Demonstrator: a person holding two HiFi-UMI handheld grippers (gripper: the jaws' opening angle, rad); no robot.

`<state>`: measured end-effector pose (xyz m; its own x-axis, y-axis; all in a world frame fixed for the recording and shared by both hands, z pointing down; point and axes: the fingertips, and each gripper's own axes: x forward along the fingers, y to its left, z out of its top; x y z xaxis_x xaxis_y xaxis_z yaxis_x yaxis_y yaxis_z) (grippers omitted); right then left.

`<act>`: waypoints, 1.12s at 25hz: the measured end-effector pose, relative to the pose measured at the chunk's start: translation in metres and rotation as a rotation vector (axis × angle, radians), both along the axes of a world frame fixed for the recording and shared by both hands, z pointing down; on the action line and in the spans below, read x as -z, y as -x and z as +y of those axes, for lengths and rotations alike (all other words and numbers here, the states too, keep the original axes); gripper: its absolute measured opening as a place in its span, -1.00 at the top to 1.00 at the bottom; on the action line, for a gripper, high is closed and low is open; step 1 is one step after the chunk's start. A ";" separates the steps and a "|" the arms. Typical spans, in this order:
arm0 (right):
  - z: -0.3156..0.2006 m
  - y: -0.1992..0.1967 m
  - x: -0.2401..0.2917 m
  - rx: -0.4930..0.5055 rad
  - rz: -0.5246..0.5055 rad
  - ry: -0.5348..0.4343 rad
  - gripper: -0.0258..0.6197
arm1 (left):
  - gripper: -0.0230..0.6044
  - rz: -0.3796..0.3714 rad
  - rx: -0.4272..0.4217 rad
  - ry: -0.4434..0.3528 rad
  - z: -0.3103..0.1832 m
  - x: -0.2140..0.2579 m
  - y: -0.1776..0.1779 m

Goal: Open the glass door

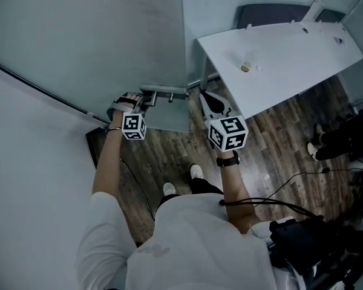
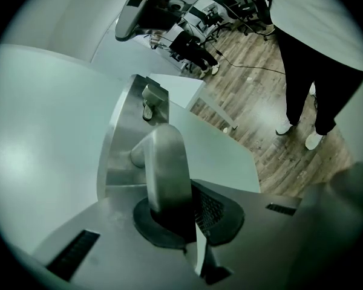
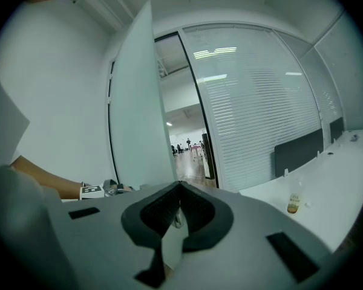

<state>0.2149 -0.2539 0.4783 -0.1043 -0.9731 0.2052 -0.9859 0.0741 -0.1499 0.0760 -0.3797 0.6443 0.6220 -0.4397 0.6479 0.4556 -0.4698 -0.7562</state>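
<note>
Head view — the left gripper [image 1: 144,99] sits on the lever handle [image 1: 164,92] of the frosted glass door [image 1: 78,35], which is ajar at my eleven o'clock, with the right gripper [image 1: 206,96] beside it at three o'clock. Left gripper view: jaws clamped on smooth, rounded steel — I judge a hurried swing could slip them off. Right gripper view: jaws pressed together, empty; door edge-on at ten o'clock, pale, translucent.

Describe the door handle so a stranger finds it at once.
Look at the glass door, then at the metal plate on its edge. The door handle is the long curved lever there, held by the left gripper, unlike the small lock knob next to it.
</note>
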 end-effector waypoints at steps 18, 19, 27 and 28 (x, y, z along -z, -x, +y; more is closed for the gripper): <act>0.113 0.114 0.021 -0.161 0.069 -0.056 0.92 | 0.92 -0.028 -0.117 -0.005 0.065 -0.004 0.072; 0.122 0.119 0.022 -0.159 0.078 -0.055 0.92 | 0.92 -0.031 -0.123 -0.001 0.073 -0.005 0.076; 0.160 0.144 0.012 -0.159 0.122 -0.050 0.92 | 0.90 -0.131 -0.185 0.033 0.117 -0.030 0.109; 0.165 0.141 0.011 -0.156 0.122 -0.045 0.91 | 0.84 -0.140 -0.201 0.043 0.129 -0.035 0.111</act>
<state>0.0738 -0.0887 0.4669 0.0719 -0.9840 0.1630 -0.9966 -0.0775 -0.0284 -0.0353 -0.2512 0.6797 0.5969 -0.2864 0.7494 0.6419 -0.3899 -0.6603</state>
